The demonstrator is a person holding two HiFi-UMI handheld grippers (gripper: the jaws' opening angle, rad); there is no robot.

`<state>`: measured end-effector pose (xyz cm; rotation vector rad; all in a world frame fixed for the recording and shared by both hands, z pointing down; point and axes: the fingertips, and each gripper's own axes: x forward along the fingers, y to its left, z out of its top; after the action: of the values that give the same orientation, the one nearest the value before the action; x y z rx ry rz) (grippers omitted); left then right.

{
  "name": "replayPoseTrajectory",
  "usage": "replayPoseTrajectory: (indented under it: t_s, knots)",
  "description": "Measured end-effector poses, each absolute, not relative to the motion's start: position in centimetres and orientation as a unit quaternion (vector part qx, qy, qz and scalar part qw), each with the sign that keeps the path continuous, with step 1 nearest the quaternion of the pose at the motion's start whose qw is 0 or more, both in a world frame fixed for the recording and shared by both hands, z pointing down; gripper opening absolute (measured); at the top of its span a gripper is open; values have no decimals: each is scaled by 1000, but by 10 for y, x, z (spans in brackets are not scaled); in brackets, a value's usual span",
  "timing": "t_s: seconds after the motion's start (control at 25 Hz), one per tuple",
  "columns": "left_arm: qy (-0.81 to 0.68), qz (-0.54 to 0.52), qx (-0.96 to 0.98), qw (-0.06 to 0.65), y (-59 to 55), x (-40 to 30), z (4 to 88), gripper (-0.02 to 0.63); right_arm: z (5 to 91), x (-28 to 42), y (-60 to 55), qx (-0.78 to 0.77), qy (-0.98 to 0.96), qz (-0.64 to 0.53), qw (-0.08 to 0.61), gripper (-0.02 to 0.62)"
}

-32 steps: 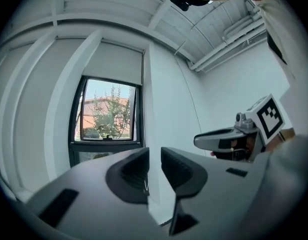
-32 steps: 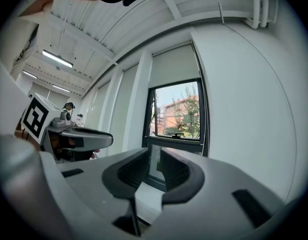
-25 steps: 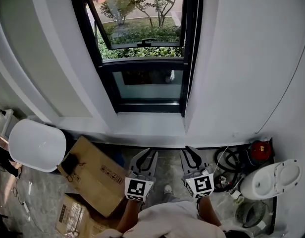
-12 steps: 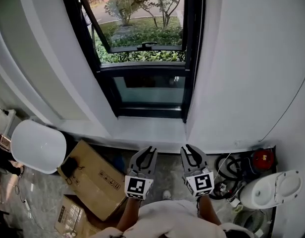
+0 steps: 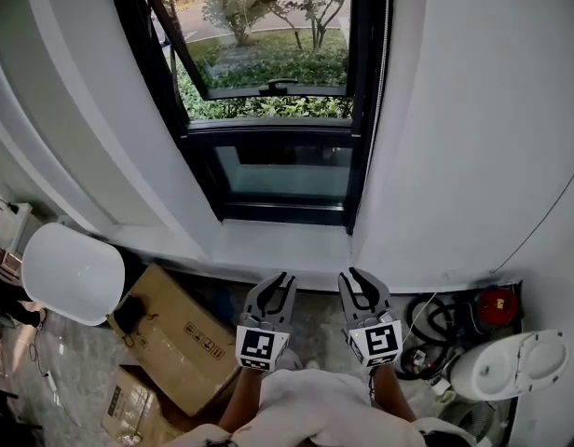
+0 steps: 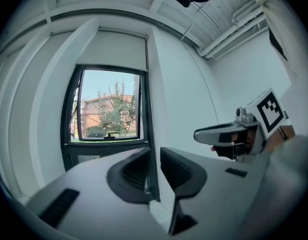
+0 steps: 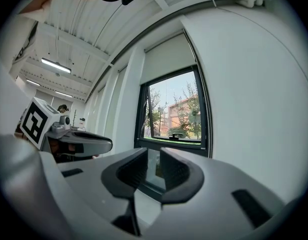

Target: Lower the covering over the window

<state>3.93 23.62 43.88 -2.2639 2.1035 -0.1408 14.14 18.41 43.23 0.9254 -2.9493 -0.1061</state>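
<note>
Both claws are level and side by side in front of you, pointed at the window [image 5: 268, 91], well short of the sill [image 5: 278, 250].

Left claw [image 5: 278, 282] – jaws a narrow gap apart, nothing between the pads, only the dark window frame seen through the gap.

Right claw [image 5: 354, 277] – jaws have just been opening. They stand apart with nothing between them, and the lower pane shows through the gap.

The covering [image 6: 121, 49] is a pale blind rolled up high. It sits in the recess above the glass, so the whole pane is uncovered. Neither claw is near it. The upper sash is swung outward, with trees and a building beyond.

On the floor below you there's a cardboard box [image 5: 175, 333] at the left, beside a white rounded object [image 5: 71, 273]. At the right are coiled black cables [image 5: 436, 310] and a white appliance [image 5: 506, 361].
</note>
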Motion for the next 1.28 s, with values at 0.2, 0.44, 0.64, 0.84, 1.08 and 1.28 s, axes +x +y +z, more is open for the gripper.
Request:
replayPoseTrajectory:
  t_s: [0.2, 0.44, 0.64, 0.84, 1.08, 1.28]
  knots:
    - [675, -44, -735, 28, 216, 34, 438, 69, 433, 135, 165, 306, -951, -34, 23, 74]
    - [668, -40, -742, 30, 190, 16, 439, 69, 434, 118, 140, 315, -948, -37, 25, 74]
    - [659, -36, -751, 29, 164, -6, 443, 71, 435, 95, 116, 325, -945, -41, 27, 74]
    - [645, -35, -763, 27, 132, -32, 442, 71, 431, 68, 86, 338, -940, -44, 27, 74]
    - [630, -37, -775, 27, 97, -63, 440, 71, 431, 39, 54, 358, -932, -39, 34, 74]
    - [616, -35, -787, 22, 72, -83, 441, 80, 433, 21, 32, 374, -926, -33, 40, 74]
